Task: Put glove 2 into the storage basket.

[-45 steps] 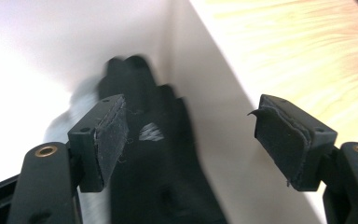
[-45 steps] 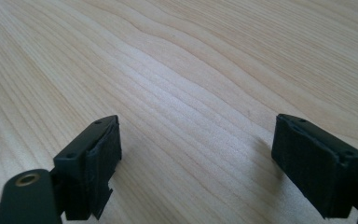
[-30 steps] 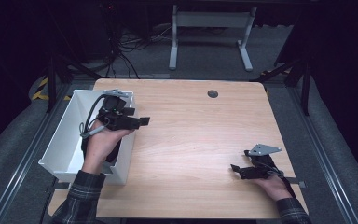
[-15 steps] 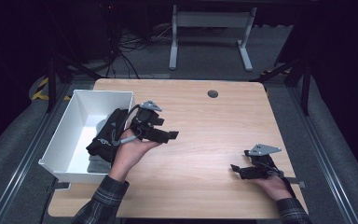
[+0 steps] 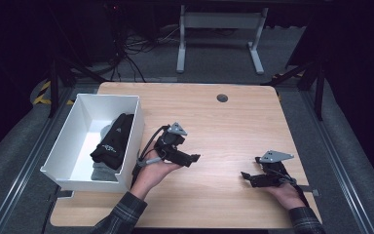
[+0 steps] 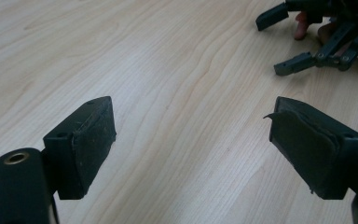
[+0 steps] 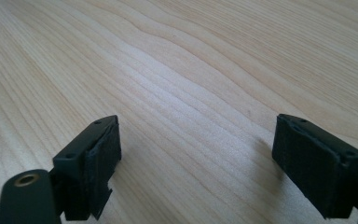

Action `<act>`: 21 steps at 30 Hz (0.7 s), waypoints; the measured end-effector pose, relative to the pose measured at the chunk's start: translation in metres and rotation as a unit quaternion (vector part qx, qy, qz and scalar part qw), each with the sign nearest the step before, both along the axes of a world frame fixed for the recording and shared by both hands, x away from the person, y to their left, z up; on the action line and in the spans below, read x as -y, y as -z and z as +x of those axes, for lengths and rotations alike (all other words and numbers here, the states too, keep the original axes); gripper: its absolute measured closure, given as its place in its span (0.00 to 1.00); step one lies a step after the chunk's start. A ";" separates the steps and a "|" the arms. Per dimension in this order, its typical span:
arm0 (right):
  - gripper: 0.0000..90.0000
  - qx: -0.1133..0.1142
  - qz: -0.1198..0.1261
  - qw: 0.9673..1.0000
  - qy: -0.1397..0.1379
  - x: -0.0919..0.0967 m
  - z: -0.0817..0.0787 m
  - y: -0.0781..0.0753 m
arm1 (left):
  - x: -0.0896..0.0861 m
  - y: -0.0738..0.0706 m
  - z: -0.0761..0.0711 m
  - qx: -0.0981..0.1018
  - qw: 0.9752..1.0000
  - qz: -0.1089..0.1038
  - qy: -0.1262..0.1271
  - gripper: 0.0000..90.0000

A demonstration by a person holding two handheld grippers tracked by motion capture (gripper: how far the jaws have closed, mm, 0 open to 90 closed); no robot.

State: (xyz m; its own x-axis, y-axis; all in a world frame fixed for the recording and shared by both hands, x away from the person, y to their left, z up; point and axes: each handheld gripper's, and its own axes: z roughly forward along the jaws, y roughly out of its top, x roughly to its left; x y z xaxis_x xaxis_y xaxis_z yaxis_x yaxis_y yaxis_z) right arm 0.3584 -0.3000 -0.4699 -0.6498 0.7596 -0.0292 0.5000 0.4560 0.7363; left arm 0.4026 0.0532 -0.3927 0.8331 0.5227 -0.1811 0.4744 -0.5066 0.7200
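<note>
Both tools empty, jaws wide: left tool (image 5: 193, 158) mid-frame over the counter (image 5: 224, 126), right tool (image 5: 246, 176) lower right. Likely between items; next needs a fresh target beyond the bin (image 5: 63, 146).

Two tongs — left (image 5: 194, 158), right (image 5: 246, 177); one white bin (image 5: 68, 141) — one black bundle (image 5: 113, 141); one table (image 5: 224, 126).

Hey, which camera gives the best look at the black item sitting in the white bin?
The high view. It looks down into the white bin, where the black item lies over something grey. The left gripper view and the right gripper view both face bare wooden tabletop, and give nothing of it.
</note>
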 end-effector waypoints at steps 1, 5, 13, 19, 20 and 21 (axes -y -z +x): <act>0.18 0.000 0.000 1.000 0.000 0.000 0.000 0.000 | 0.002 0.005 -0.001 0.003 1.000 0.002 0.005 0.17; 0.18 0.000 0.000 1.000 0.000 0.000 0.000 0.000 | 0.009 0.022 -0.005 0.003 1.000 0.012 0.012 0.16; 0.18 0.000 0.000 1.000 0.000 0.000 0.000 0.000 | 0.019 0.052 -0.009 -0.005 0.999 0.048 0.021 0.16; 0.18 -0.001 0.000 1.000 0.000 0.000 0.000 0.000 | 0.018 0.065 -0.011 0.002 0.998 0.055 0.019 0.14; 0.18 -0.001 0.000 1.000 0.000 0.000 0.000 0.000 | 0.017 0.066 -0.011 0.003 0.998 0.057 0.020 0.13; 0.18 0.000 0.000 1.000 -0.001 0.000 0.000 0.000 | 0.018 0.069 -0.012 0.004 0.998 0.060 0.017 0.13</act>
State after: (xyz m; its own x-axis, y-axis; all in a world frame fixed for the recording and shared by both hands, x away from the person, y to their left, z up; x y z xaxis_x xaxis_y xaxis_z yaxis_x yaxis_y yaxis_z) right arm 0.3584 -0.2999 -0.4698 -0.6506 0.7589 -0.0291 0.5002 0.4571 0.7354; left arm 0.3909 0.0351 -0.4613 0.8523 0.5108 -0.1127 0.4495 -0.6051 0.6571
